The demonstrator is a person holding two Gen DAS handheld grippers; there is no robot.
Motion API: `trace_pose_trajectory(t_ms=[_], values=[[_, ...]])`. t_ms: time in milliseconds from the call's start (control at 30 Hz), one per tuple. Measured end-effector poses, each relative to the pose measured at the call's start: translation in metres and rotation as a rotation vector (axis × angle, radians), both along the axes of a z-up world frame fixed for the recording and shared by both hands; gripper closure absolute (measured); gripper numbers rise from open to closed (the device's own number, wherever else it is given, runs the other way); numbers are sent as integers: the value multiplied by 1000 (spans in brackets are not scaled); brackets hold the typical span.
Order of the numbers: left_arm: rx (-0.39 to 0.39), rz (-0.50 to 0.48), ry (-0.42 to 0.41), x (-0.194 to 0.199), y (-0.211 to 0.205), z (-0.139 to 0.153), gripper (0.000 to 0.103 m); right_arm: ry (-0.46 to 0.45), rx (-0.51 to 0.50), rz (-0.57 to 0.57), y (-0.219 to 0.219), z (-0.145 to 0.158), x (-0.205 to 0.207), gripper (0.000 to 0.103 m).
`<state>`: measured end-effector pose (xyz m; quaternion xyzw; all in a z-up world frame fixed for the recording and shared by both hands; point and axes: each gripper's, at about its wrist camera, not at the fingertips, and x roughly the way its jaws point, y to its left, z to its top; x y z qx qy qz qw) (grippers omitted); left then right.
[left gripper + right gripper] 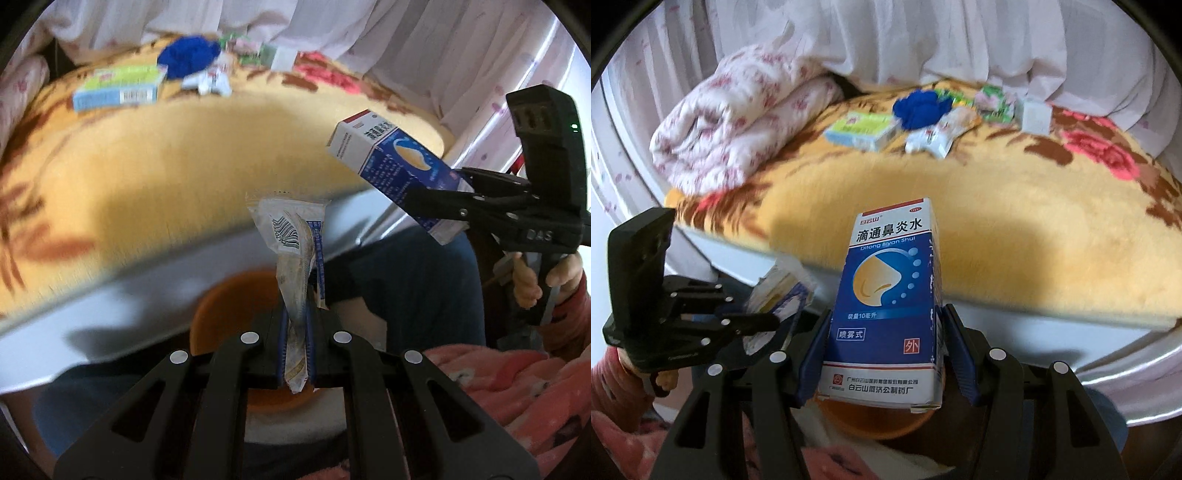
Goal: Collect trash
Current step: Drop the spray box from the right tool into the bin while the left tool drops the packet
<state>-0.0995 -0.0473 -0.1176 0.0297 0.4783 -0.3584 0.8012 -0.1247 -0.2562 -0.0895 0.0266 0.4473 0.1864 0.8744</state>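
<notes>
The left gripper (295, 332) is clamped tight on a crumpled whitish plastic wrapper with a barcode (291, 254), which sticks up out of the jaws with its long axis running along the fingers. The right gripper (882, 354) is set about half wide but firmly pinching a blue and white cardboard medicine box with a nose drawn on it (886, 295), the box standing lengthwise between the blue pads.

Both loads hang just off the edge of the bed, and right below them sits a round orange plastic bin (210, 317). Seen from the right wrist, the box's bottom end is straight over that bin's rim (875, 424), so I'd guess the box is the better lined up for dropping; the wrapper is over the bin too, nearer its far edge. Can't tell what's already inside, the grippers block the view.

Further out, on the yellow flowered fleece blanket (1015, 229) covering the bed, there's more to collect: a flat green and blue carton (860, 131), a white snack packet (934, 138), a blue knitted wad (919, 107), some green wrappers (993, 101) and a small white box (1034, 116), all well apart from both grippers. A rolled pink-flowered quilt (738, 129) sits at the bed's left.
</notes>
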Motion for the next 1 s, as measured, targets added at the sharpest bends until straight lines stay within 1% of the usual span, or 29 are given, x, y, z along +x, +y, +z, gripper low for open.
trace_pose_trajectory(t_ms=[67,233,433,467,567,767,1000], values=[[14,3,39,-3,-2,-14,96,26,-5,13,3,-10,-5,45],[56,5,100,-6,-6,-42,96,100,-23,59,12,-39,-13,45],[115,41,204,4,-7,-77,95,176,-34,89,19,-68,-13,45],[121,47,228,6,-7,-84,95,188,-36,89,20,-72,-13,45],[127,61,266,11,-8,-93,95,220,-35,93,21,-84,-10,45],[150,73,301,17,-11,-107,95,285,-34,89,20,-104,-3,45],[175,86,324,17,-10,-120,95,323,-44,83,22,-118,3,45]])
